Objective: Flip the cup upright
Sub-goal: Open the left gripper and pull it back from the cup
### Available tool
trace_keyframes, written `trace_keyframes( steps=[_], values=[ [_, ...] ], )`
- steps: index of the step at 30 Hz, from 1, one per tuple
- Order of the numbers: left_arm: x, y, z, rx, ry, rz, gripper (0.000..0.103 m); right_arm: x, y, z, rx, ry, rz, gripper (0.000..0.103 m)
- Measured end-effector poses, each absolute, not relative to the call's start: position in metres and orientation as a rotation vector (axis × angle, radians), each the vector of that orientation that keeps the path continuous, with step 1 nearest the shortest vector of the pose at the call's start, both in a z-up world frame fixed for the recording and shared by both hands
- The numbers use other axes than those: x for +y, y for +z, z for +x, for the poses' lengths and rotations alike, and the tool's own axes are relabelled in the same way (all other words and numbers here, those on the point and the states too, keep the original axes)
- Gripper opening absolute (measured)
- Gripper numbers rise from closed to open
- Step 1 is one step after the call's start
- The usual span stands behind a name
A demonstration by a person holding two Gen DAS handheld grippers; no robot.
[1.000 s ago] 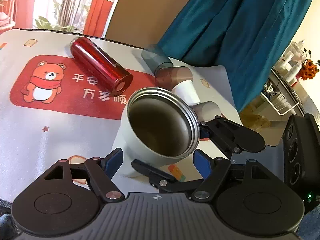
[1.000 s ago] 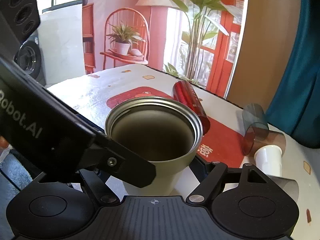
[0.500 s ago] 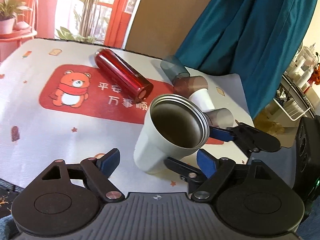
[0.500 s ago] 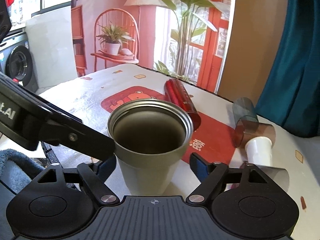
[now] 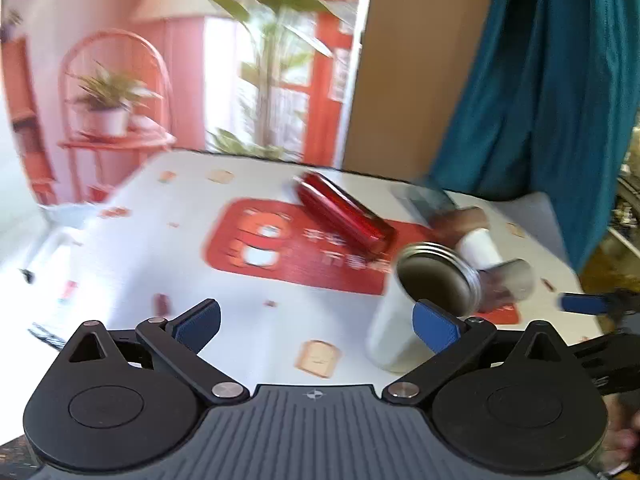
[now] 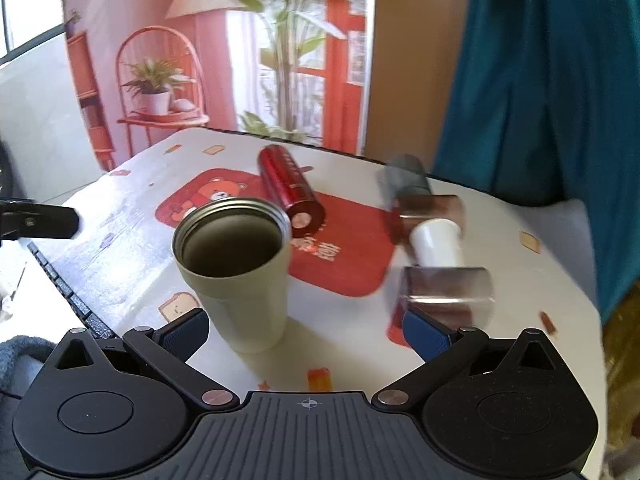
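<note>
Left two-finger gripper (image 5: 316, 326): matte black linkage arms, blue ribbed pads (image 5: 199, 322), silver pivot screws, grey ridged body with a crosshair mark. Right two-finger gripper (image 6: 306, 330) matches it: black round housings, blue pads (image 6: 426, 334), copper-toned screws.

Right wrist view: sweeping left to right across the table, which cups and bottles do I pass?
Upright cream tumbler → red bottle lying on its side → grey translucent cup on its side at the back → white cup on its side.
</note>
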State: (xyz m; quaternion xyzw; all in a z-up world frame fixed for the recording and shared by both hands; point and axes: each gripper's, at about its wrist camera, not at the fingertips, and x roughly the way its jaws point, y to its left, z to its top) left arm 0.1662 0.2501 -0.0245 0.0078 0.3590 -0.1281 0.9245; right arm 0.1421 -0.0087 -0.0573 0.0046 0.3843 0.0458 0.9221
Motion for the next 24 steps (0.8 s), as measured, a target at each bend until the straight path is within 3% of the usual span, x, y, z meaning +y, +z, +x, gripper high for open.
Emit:
trace_keyframes(
  steps=[24],
  values=[
    [0.262, 0.023, 0.035, 0.618, -0.067, 0.099, 0.103, -0.009, -0.009, 0.032, 0.692, 0.020, 0.123, 0.103]
  ],
)
